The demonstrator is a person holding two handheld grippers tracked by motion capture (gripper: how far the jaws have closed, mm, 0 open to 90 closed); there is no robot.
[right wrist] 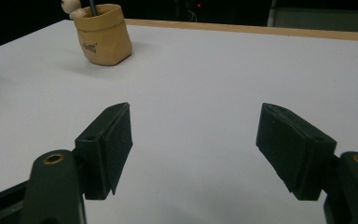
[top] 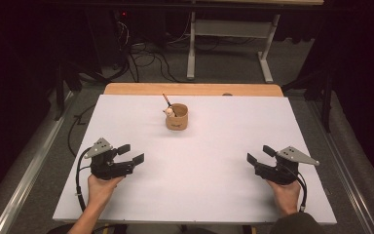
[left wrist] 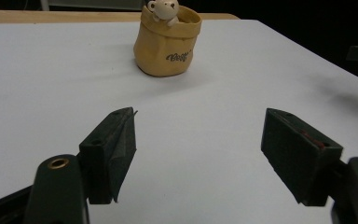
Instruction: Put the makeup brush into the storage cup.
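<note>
A tan bag-shaped cup [top: 177, 117] stands upright near the far middle of the white table [top: 199, 161]. A small cream bear figure [top: 168, 111] hangs on its rim and a dark pen [top: 167, 101] sticks out of it. My left gripper [top: 130, 154] rests at the near left, open and holding nothing. My right gripper [top: 260, 155] rests at the near right, also open with bare jaws. From the left gripper [left wrist: 198, 144] the cup [left wrist: 167, 43] and bear [left wrist: 163, 9] sit ahead. From the right gripper [right wrist: 193, 144] the cup [right wrist: 102, 35] is far left.
A wooden strip [top: 192, 89] runs along the table's far edge. Beyond it are a white desk frame [top: 229, 44] and cables [top: 146, 58] on the grey floor. A hand holds each gripper from the near edge.
</note>
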